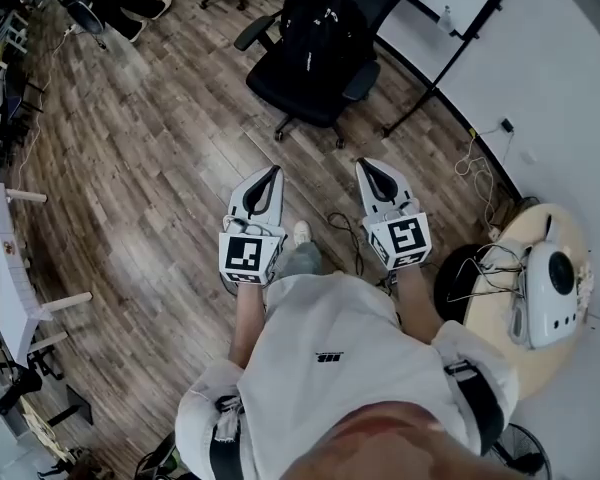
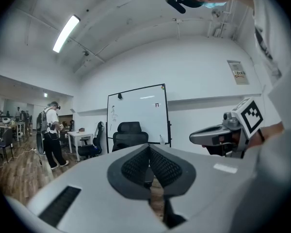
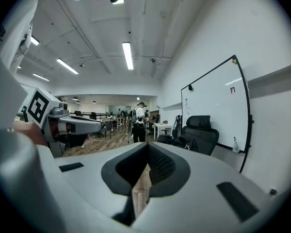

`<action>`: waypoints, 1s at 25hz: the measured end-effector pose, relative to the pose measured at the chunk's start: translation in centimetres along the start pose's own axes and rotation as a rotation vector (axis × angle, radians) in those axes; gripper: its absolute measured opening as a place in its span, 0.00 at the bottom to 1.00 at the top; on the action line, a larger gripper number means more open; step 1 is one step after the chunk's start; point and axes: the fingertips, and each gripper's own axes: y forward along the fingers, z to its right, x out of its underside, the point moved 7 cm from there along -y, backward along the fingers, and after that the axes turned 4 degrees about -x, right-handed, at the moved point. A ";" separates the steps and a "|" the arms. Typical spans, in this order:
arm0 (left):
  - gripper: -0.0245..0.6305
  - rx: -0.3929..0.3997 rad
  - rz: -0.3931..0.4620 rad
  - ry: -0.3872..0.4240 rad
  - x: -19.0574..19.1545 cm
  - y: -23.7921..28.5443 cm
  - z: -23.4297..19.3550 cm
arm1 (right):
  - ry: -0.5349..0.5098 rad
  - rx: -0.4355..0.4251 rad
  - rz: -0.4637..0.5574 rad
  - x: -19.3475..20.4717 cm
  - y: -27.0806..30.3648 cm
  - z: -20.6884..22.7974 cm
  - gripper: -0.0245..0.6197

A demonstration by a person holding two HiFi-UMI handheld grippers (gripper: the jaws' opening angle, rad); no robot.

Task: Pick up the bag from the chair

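A black bag (image 1: 315, 28) is sitting slumped on the seat of a black chair (image 1: 285, 93) at 12 o'clock, well apart from both grippers. The left gripper (image 1: 272, 173) and the right gripper (image 1: 366, 166) are pointing side by side toward 12 o'clock, and each one's fingers (image 2: 134, 167) are pressing together at the tips, holding nothing and touching nothing. Wood floor (image 1: 160, 168) is lying between them and the chair, with the whiteboard stand (image 1: 412, 106) legs at 1 o'clock, a cable (image 1: 345, 233) just beside the right gripper and a round table (image 1: 500, 308) at 4 o'clock.
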 end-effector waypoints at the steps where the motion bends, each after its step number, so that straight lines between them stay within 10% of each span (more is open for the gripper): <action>1: 0.05 0.007 -0.001 -0.003 0.0 0.8 -1.0 | -0.005 0.006 -0.002 -0.2 1.1 0.2 0.03; 25: 0.05 0.079 -0.010 -0.034 1.4 13.4 -15.6 | -0.025 0.082 -0.061 -0.7 18.4 4.0 0.03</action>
